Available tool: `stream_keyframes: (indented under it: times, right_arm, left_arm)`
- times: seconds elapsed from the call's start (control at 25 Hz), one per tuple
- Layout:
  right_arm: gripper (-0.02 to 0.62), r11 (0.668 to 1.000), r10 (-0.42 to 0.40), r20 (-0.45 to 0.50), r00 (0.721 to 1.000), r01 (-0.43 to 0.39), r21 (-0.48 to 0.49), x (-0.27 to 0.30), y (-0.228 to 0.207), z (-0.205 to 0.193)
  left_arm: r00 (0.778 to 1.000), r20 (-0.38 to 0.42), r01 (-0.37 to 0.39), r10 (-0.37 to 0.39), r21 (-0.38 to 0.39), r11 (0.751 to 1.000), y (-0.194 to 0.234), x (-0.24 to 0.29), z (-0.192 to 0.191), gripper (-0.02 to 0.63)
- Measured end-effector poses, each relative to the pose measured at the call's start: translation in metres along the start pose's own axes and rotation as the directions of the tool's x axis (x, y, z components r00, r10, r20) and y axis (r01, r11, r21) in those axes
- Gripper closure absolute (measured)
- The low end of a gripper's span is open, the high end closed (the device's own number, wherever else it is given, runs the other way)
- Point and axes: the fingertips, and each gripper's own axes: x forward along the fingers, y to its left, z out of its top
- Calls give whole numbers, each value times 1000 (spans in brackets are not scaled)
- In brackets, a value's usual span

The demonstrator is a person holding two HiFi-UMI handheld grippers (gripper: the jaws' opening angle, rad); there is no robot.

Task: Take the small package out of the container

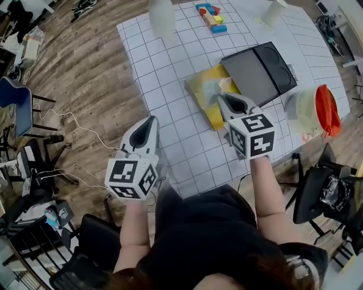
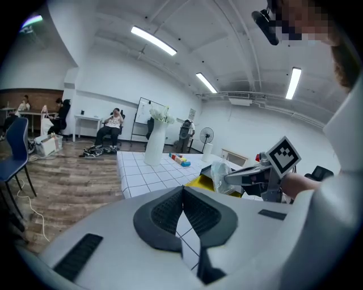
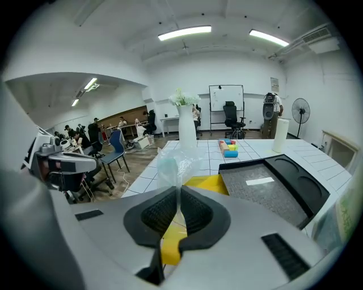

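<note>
My right gripper (image 1: 228, 101) is shut on a small clear plastic package (image 1: 217, 88), pinching its thin edge between the pads. The package (image 3: 177, 165) stands up above the jaws and is lifted over the yellow container (image 1: 209, 97) on the gridded white tablecloth. In the left gripper view the same package (image 2: 220, 173) hangs from the right gripper (image 2: 245, 176), above the yellow container (image 2: 199, 182). My left gripper (image 1: 146, 129) is shut with nothing in it, held at the table's left edge, apart from the container.
A black tray (image 1: 258, 71) lies right of the yellow container. At the table's far end are coloured blocks (image 1: 211, 16), a white vase (image 1: 161, 20) and a white cylinder (image 1: 274, 11). A pale bag with an orange part (image 1: 317, 110) sits at the right edge. Chairs surround the table.
</note>
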Motion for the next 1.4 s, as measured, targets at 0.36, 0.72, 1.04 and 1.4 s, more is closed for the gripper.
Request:
stream_keyframes:
  times: [0.36, 0.72, 1.04, 1.4]
  right_arm:
    - [563, 1000, 8, 58, 998, -8, 3, -52, 1, -8]
    - [565, 1000, 25, 85, 996, -26, 15, -85, 4, -22]
    - [565, 999, 45, 88, 995, -47, 20, -91, 4, -29]
    - [565, 998, 53, 87, 995, -55, 21, -90, 5, -31]
  left_arm:
    - [999, 44, -30, 29, 14, 999, -31, -25, 4, 580]
    - [998, 47, -35, 35, 9, 999, -52, -39, -8, 580]
    - [998, 34, -56, 55, 9, 998, -56, -45, -16, 580]
    - [998, 33, -60, 60, 6, 998, -54, -47, -17, 580]
